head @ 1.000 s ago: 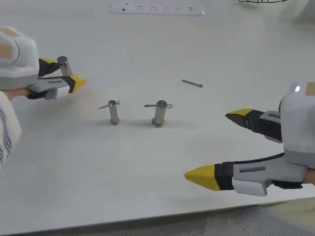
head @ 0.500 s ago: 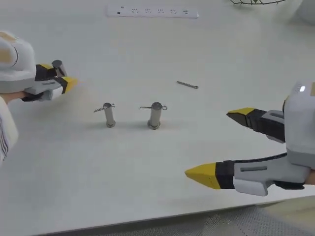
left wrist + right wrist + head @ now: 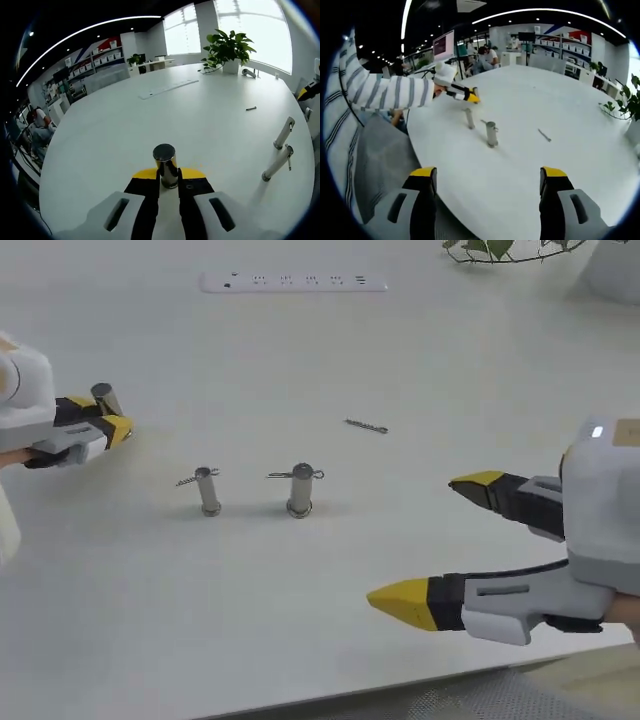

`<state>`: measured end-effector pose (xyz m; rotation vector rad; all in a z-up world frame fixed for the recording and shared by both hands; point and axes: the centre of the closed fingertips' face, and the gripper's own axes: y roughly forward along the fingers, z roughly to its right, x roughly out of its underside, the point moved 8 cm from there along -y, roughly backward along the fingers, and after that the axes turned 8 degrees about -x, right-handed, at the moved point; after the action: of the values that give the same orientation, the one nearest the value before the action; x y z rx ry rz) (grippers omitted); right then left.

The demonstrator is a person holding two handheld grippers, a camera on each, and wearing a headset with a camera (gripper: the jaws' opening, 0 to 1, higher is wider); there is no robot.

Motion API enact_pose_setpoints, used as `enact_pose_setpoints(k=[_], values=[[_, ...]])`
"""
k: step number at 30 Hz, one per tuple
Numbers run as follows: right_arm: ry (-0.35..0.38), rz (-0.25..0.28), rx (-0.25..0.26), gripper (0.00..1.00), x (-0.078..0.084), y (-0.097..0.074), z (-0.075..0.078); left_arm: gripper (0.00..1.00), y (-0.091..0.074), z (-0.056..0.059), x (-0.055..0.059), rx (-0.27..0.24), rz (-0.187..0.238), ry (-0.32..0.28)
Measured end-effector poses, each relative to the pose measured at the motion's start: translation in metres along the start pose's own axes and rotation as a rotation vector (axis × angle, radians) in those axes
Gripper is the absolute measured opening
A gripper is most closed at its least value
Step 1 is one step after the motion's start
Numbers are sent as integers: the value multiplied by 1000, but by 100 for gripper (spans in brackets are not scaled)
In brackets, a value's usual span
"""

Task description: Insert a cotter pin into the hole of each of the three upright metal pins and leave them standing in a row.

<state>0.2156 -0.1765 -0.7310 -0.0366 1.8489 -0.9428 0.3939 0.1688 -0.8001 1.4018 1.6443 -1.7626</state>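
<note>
Two upright metal pins [image 3: 207, 490] [image 3: 300, 490] stand side by side mid-table, each with a cotter pin through its top. They also show in the right gripper view [image 3: 469, 119] [image 3: 492, 134]. My left gripper [image 3: 108, 418] is at the far left, shut on a third metal pin [image 3: 166, 164], which stands upright between its jaws [image 3: 100, 398]. A loose cotter pin [image 3: 365, 426] lies flat on the table behind and to the right of the standing pins. My right gripper [image 3: 432, 540] hovers open at the front right with nothing between its fingers.
A white power strip [image 3: 293, 282] lies along the far side of the white table [image 3: 300, 620]. A potted plant [image 3: 500, 248] stands at the back right. The table's front edge runs just below my right gripper.
The camera has tilted, shifting everything down in the picture. My left gripper with its pin has drifted slightly left, away from the two standing pins. The right gripper has held its pose.
</note>
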Motion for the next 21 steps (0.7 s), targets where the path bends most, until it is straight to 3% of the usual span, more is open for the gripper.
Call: enact_pose_setpoints(k=[2,7,21], values=[[2,-5,2,86,1,-1,1,11,-1,0,0,8,-3,-46],[10,-4,1,86,4,-1,1,11,-2,2,-1,-2,-11,-31],[-3,6,22,83,1,-3,8,10,-8,10,-4,42,-31,-15]])
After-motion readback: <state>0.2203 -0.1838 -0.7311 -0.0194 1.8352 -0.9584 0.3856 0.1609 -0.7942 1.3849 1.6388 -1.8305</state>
